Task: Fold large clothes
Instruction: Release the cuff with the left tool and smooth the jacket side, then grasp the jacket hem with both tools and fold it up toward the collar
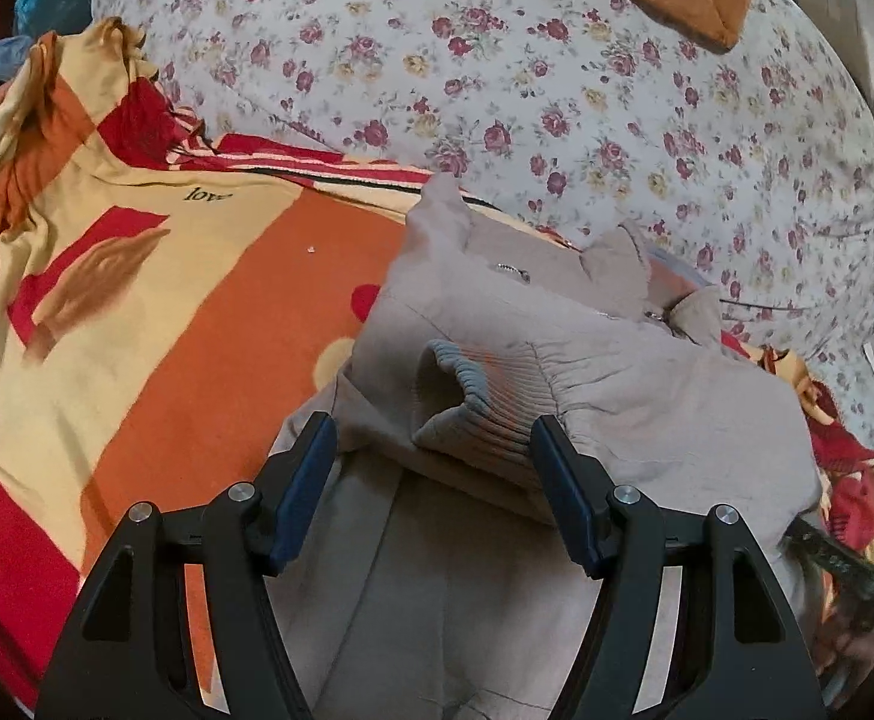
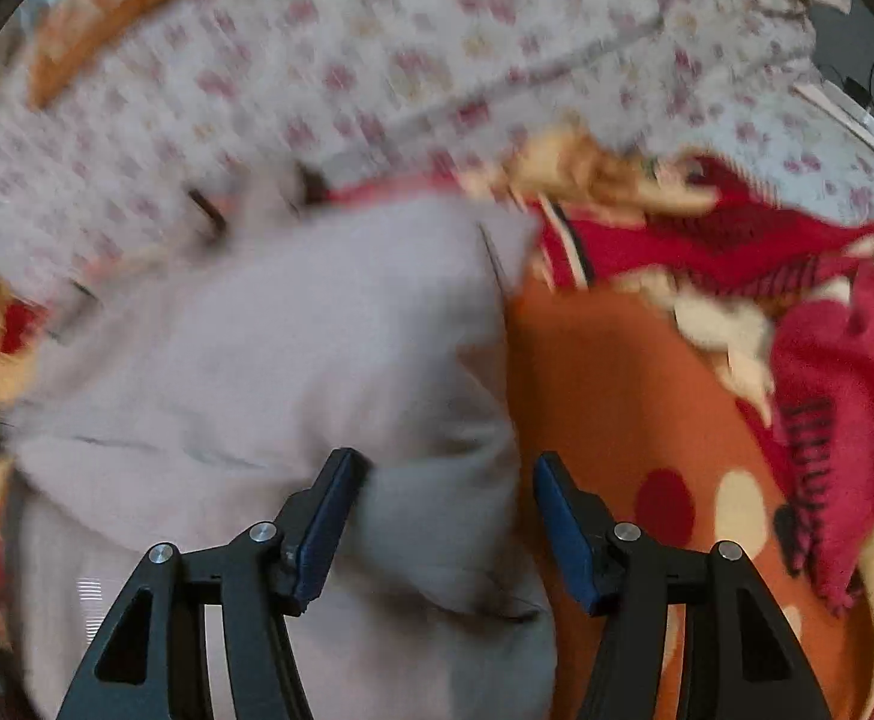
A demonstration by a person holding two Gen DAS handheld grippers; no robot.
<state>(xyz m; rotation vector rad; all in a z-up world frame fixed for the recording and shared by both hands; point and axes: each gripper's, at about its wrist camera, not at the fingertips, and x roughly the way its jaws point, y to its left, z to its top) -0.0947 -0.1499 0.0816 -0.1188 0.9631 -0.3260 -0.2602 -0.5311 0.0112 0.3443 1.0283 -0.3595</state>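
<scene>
A grey jacket (image 1: 586,372) lay on the orange blanket (image 1: 209,324), its ribbed cuff (image 1: 478,396) at 12 o'clock between the left gripper's (image 1: 437,450) parted fingers. The right gripper (image 2: 445,492), also apart, straddled the jacket's edge. Judged mid-fold; next, closing on the cuff.

On the orange, cream and red blanket (image 1: 155,312) under my work I can read small black letters "lov", the word's end lost in a fold. Near the left edge are more black letters, too distorted to read. My right view is too blurred for any text.
</scene>
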